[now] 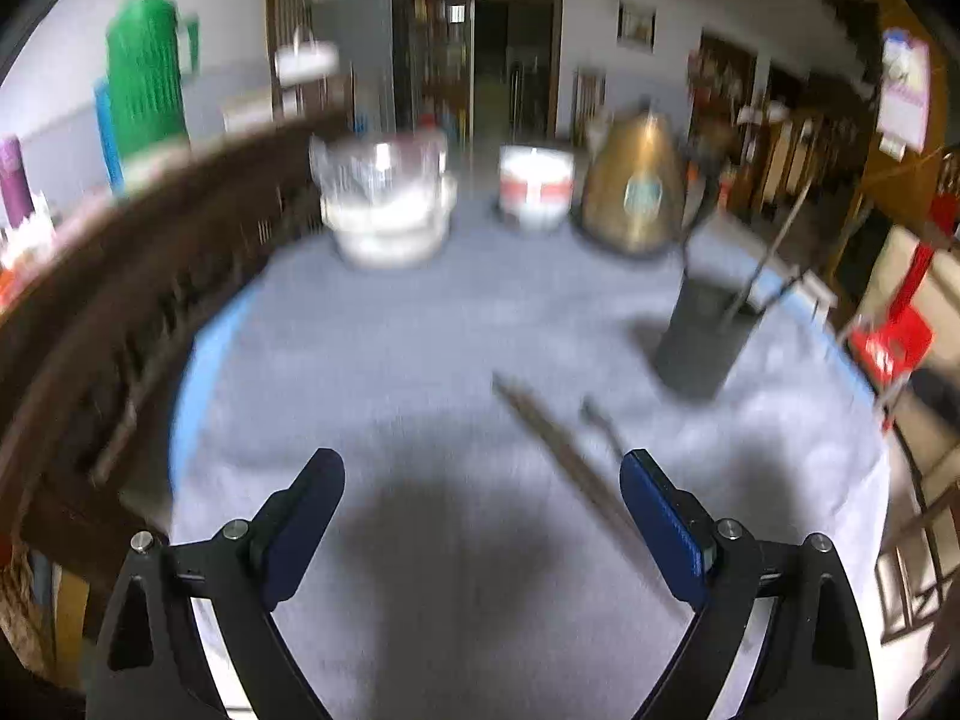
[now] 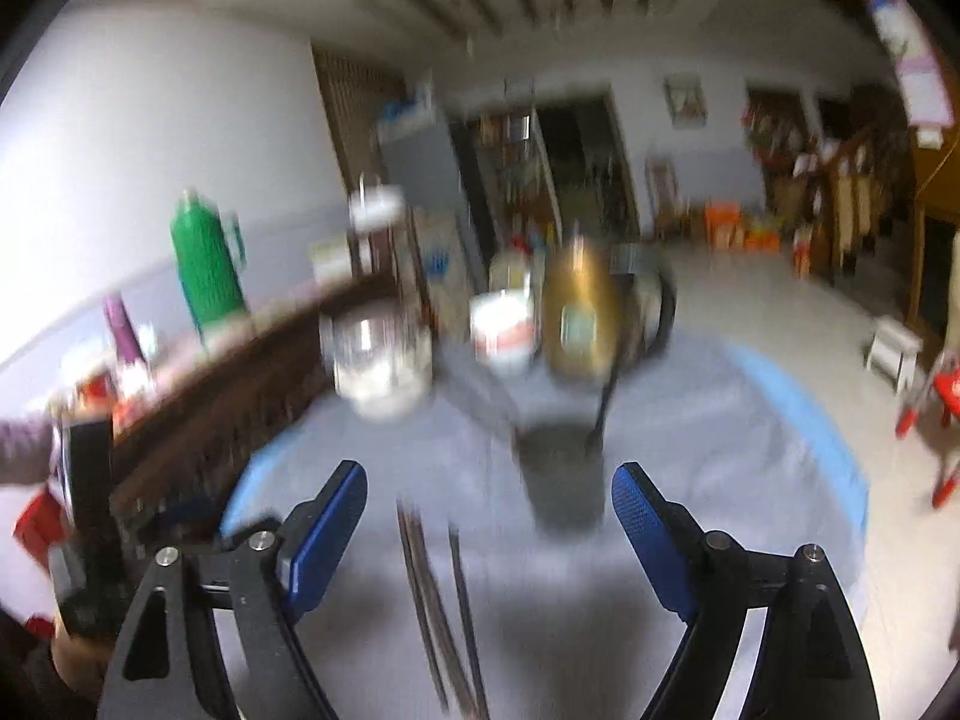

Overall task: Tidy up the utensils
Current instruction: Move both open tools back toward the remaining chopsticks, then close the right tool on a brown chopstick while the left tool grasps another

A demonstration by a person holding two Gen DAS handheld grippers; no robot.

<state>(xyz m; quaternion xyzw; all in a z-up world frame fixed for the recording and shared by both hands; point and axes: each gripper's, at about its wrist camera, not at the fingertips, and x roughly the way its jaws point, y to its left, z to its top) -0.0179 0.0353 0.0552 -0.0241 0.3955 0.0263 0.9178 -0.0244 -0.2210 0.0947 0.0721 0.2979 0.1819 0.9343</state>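
Both my grippers, left gripper (image 1: 483,480) and right gripper (image 2: 489,495), hang with jaws wide, empty, above thin, stiff, likely slippery chopsticks (image 1: 558,450); I'd pinch mid-shaft toward the holder (image 1: 702,330).

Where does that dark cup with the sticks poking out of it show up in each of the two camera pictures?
Left wrist view: the dark cup stands right of centre on the grey cloth, beyond the right fingertip.
Right wrist view: the dark cup sits near the middle, between the two blue fingertips and farther off.
Shared landmark: the golden kettle stands just behind the cup in both.
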